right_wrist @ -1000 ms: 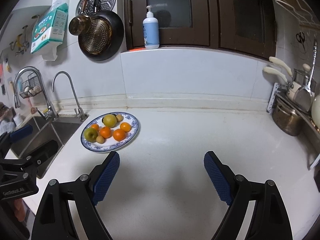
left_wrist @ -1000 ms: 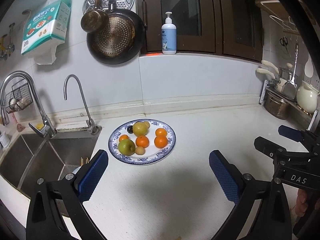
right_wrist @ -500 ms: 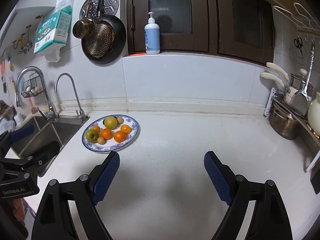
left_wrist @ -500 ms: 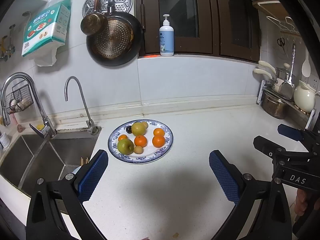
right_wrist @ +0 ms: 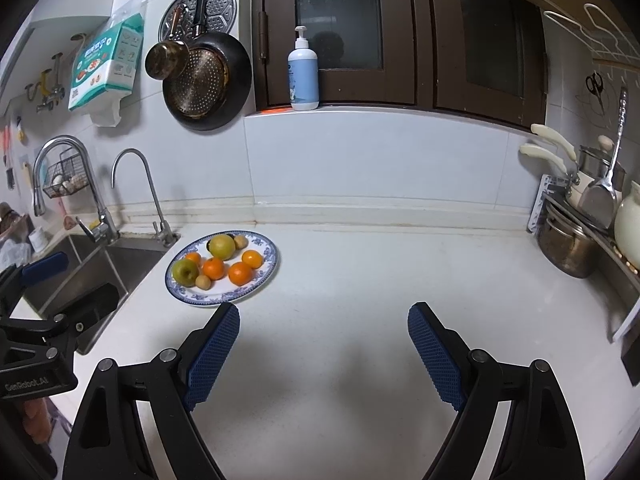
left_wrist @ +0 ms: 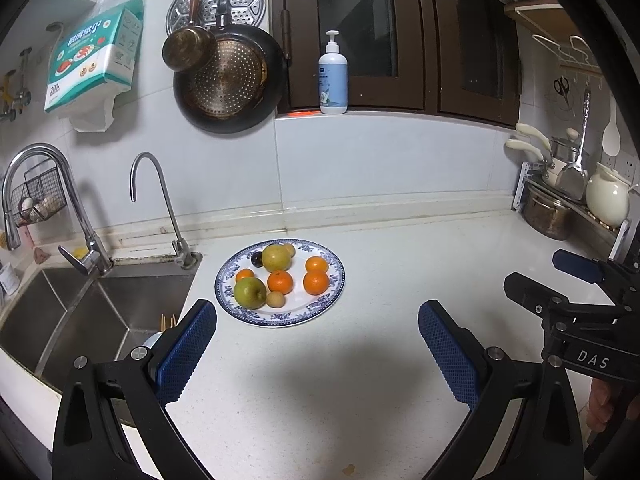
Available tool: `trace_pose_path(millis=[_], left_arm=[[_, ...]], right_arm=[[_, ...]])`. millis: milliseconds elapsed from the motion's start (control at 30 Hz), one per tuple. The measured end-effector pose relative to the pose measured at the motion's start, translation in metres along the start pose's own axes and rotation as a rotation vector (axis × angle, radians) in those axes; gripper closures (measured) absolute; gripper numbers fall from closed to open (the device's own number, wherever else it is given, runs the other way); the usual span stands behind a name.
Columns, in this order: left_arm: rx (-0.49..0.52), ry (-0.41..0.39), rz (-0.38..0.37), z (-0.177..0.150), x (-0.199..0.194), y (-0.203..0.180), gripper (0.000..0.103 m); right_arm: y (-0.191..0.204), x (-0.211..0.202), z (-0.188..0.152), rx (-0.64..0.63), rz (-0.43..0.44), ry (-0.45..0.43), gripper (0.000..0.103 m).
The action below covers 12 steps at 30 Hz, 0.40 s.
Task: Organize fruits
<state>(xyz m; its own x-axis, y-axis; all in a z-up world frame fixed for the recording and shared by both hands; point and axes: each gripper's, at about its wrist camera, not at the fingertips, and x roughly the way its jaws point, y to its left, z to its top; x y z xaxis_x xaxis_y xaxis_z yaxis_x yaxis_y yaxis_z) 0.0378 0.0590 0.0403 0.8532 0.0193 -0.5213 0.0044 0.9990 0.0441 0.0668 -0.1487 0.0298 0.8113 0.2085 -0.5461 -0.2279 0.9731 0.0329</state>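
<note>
1. Left view: white table [left_wrist: 360, 360] runs from the sink [left_wrist: 80, 320] to the pots at right. The plate [left_wrist: 332, 292] of fruit sits just beside the sink edge. The left tool [left_wrist: 318, 354] hangs spread and empty, short of the plate. My advice: come down over one orange [left_wrist: 315, 282], pads either side, clear of its neighbours.
2. Right view: the right tool [right_wrist: 323, 354] is spread, empty, over bare table. Open room lies right of the plate; the sink drop is the edge to mind.
</note>
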Motion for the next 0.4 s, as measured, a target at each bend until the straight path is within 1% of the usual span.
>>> trace_pose_path(millis=[233,400], left_arm=[[0.003,0.001,0.004,0.0,0.0003,0.0002,0.0],[0.003,0.011,-0.01,-0.0001,0.0034,0.0,0.0]], right_arm=[[0.0007,0.0029,0.0009,-0.003,0.002,0.004,0.016],[0.0008,0.0036,0.0013,-0.001,0.004,0.01,0.016]])
